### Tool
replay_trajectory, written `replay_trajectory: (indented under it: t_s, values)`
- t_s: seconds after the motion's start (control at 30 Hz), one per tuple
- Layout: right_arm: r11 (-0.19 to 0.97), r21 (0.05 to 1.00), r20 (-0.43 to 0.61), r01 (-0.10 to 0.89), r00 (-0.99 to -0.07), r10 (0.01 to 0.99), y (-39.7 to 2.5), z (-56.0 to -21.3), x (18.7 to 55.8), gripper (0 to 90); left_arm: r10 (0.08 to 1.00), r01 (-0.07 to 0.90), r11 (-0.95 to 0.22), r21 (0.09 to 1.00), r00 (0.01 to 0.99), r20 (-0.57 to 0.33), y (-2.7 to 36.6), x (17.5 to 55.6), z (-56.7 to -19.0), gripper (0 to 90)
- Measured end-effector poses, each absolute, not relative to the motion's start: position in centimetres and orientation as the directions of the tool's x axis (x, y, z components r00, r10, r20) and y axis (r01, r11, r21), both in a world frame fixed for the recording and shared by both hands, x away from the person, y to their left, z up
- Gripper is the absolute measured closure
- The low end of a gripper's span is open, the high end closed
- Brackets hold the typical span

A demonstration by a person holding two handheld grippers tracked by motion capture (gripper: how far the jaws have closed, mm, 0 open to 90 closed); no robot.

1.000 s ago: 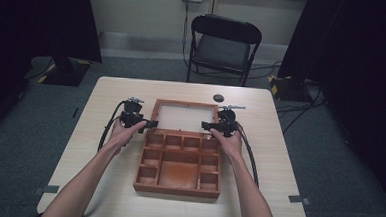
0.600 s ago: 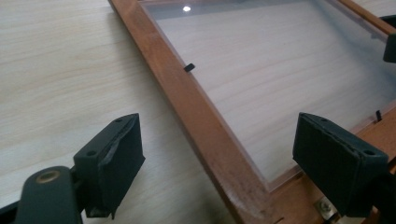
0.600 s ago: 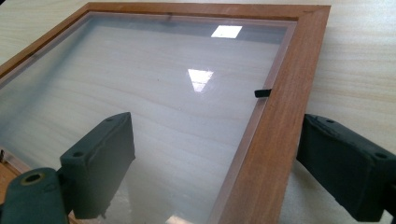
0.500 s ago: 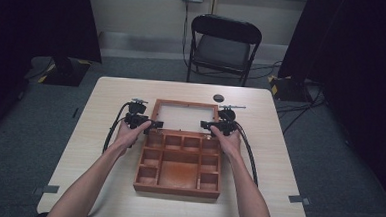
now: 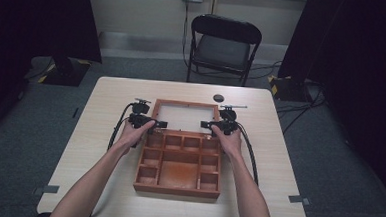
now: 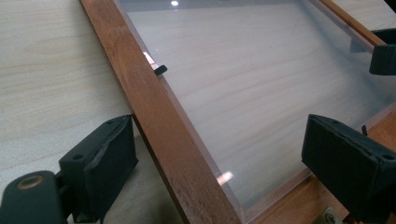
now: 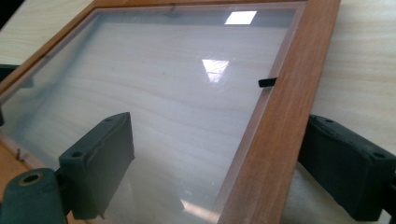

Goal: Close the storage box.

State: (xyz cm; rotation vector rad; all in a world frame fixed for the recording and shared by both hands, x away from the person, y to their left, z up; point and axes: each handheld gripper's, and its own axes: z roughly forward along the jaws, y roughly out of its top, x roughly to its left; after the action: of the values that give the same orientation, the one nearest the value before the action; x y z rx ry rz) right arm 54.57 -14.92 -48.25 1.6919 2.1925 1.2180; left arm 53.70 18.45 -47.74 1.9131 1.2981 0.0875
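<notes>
Jaws of the left gripper (image 6: 219,163) and right gripper (image 7: 219,168) stand apart, each straddling a side rail of the glazed lid (image 5: 185,115), at frame centre, hinged behind the wooden box (image 5: 177,185), seemingly for an even lift.

Lid (image 6: 168,140) frame: reddish-brown wood, smooth, satin; its pane (image 7: 163,93) clear, glossy, reflecting lights. Box (image 5: 178,163) same stained wood. Table (image 5: 106,109) pale wood-grain, matt. Gripper pads (image 6: 105,158) black, matt, rubbery-looking.
</notes>
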Motion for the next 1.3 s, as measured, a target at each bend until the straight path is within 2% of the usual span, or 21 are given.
replay_trajectory:
  t_s: [0.1, 0.27, 0.33, 0.5, 0.87, 1.0, 1.3]
  values:
    - [0.057, 0.648, 0.368, 0.759, -0.378, 0.850, -14.9, -48.3, 54.5, 10.9, 0.796, 0.764, -0.132, 0.632, 0.461, -0.392, 18.4, 53.8, -48.0, 9.6]
    - [0.061, 0.647, 0.364, 0.760, -0.378, 0.851, -14.9, -48.2, 54.5, 11.0, 0.815, 0.773, -0.131, 0.621, 0.440, -0.376, 17.7, 53.9, -47.9, 7.0]
    - [0.064, 0.661, 0.358, 0.747, -0.390, 0.849, -14.9, -48.3, 54.4, 11.1, 0.799, 0.778, -0.131, 0.614, 0.449, -0.399, 17.9, 53.9, -48.0, 5.6]
    - [0.069, 0.695, 0.329, 0.716, -0.401, 0.855, -14.9, -48.2, 54.1, 11.6, 0.783, 0.779, -0.122, 0.615, 0.456, -0.423, 18.1, 53.9, -48.0, 9.3]
    - [0.108, 0.767, 0.215, 0.633, -0.412, 0.885, -14.2, -46.5, 53.3, 15.5, 0.792, 0.722, -0.143, 0.677, 0.494, -0.358, 18.1, 53.5, -46.8, 17.4]
    - [0.068, 0.786, 0.239, 0.615, -0.403, 0.883, -14.8, -45.8, 53.1, 26.6, 0.794, 0.698, -0.152, 0.700, 0.508, -0.334, 18.5, 53.2, -46.2, 21.8]
    - [0.046, 0.802, 0.255, 0.596, -0.409, 0.876, -15.1, -44.6, 52.6, 29.7, 0.799, 0.674, -0.141, 0.725, 0.511, -0.319, 18.8, 52.8, -45.5, 29.1]
